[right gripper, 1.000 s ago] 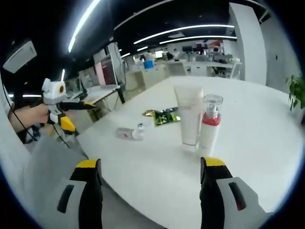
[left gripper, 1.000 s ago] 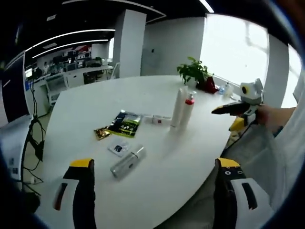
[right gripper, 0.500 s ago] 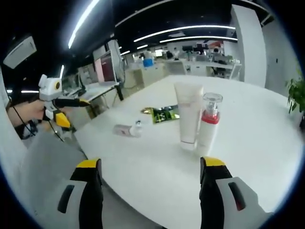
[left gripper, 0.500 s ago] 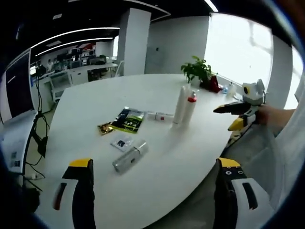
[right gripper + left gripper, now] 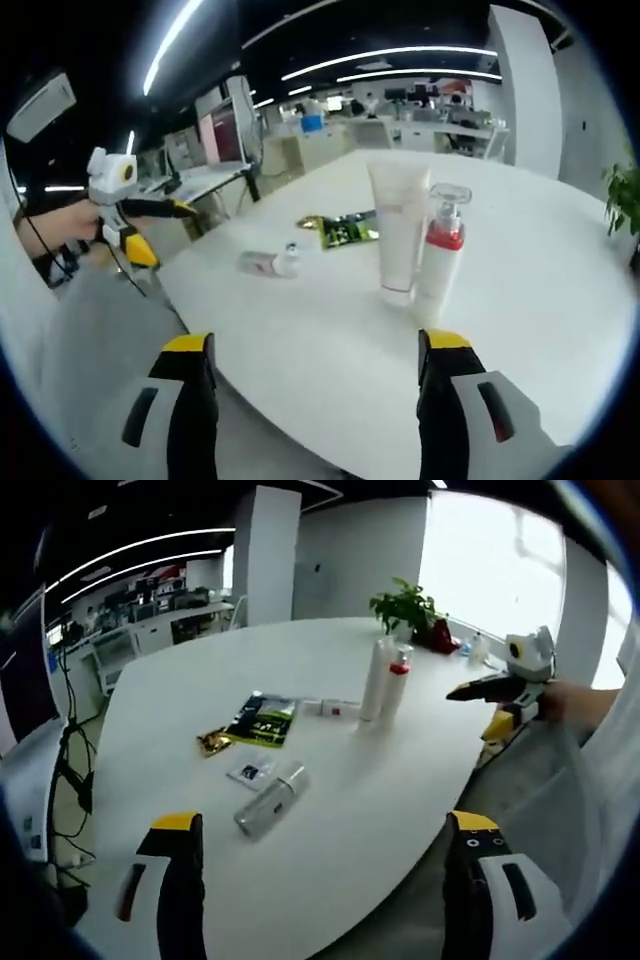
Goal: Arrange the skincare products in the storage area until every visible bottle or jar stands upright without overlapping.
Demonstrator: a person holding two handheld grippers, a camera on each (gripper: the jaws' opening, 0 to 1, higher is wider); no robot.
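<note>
On the round white bench, seen from the left gripper view, a gold-edged dark green sachet lies flat at the left, with a small white sample card and a clear silver-grey bottle lying on its side just below it. Further right a small white bottle also lies down, and beside it a tall white tube and a red-collared pump bottle stand upright, close together. Both left tongs and right tongs are spread wide, holding nothing, hovering short of the bench edge. The likely step is raising the fallen silver-grey bottle: the left tongs should close across its body near the middle, then tip it onto its base well apart from the sachet and card.
</note>
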